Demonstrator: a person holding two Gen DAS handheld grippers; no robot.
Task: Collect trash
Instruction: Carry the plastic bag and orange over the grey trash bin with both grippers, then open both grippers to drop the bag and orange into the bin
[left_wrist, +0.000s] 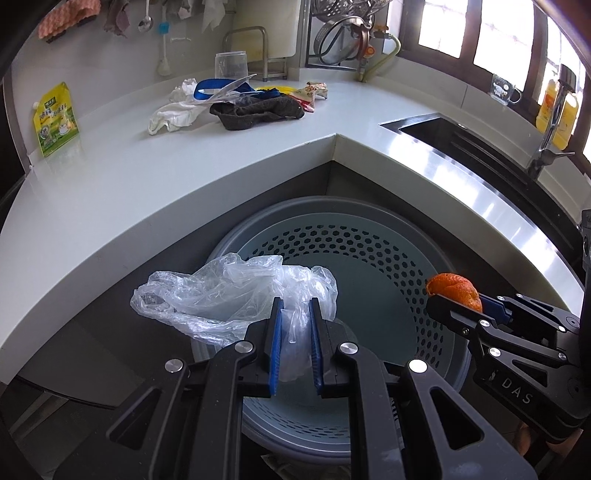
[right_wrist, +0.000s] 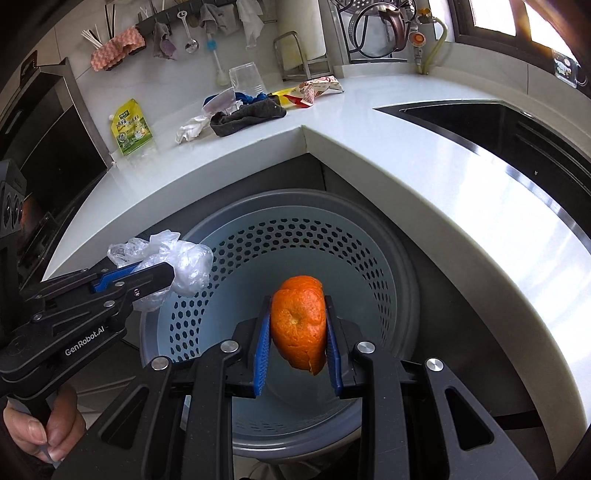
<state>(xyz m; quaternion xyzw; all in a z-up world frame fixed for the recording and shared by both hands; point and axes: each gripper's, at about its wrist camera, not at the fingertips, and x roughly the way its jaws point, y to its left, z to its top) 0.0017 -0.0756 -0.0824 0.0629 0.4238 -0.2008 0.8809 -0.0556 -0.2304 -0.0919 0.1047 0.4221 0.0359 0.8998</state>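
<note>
Above the perforated bin, the left claw pinches a clear plastic bag; the right claw clamps orange peel.

A home kitchen was shown by the steel sink, the dish rack, and utensils hung above the white desk.
</note>
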